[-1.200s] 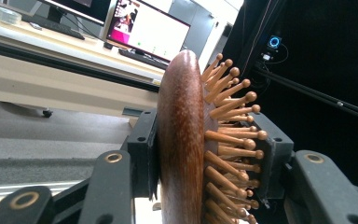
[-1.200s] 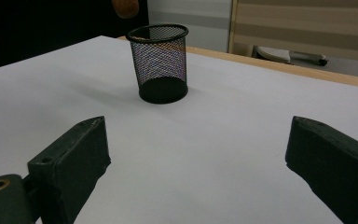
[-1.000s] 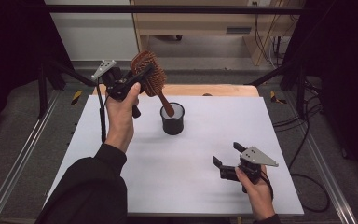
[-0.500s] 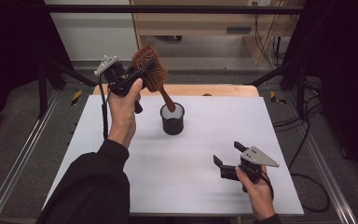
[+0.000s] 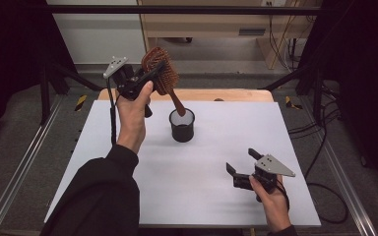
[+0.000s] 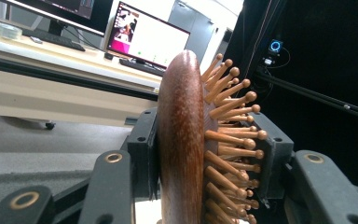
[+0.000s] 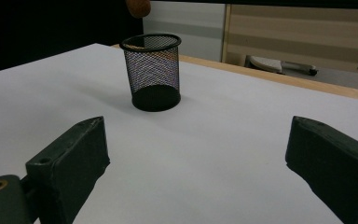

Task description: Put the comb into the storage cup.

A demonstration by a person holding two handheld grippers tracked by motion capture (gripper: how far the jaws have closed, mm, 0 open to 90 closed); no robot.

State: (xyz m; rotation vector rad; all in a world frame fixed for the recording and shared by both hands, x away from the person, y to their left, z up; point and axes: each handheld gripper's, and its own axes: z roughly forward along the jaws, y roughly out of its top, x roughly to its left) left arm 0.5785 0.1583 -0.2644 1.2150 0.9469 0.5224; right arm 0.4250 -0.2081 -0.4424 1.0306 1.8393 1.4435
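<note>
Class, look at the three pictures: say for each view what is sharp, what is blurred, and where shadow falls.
High view: evenly lit table, dark surroundings. Left gripper view: hairbrush sharp, monitors behind soft. Right gripper view: mesh cup clear with a faint shadow at its base; near jaws slightly soft.

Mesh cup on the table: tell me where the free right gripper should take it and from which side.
Grip the mesh cup across its round wall, about mid-height, coming in level from the person's side. It stands upright and alone on the white table, and the right gripper, jaws open, already faces it. The hairbrush handle hangs over the rim, so avoid coming from above.
</note>
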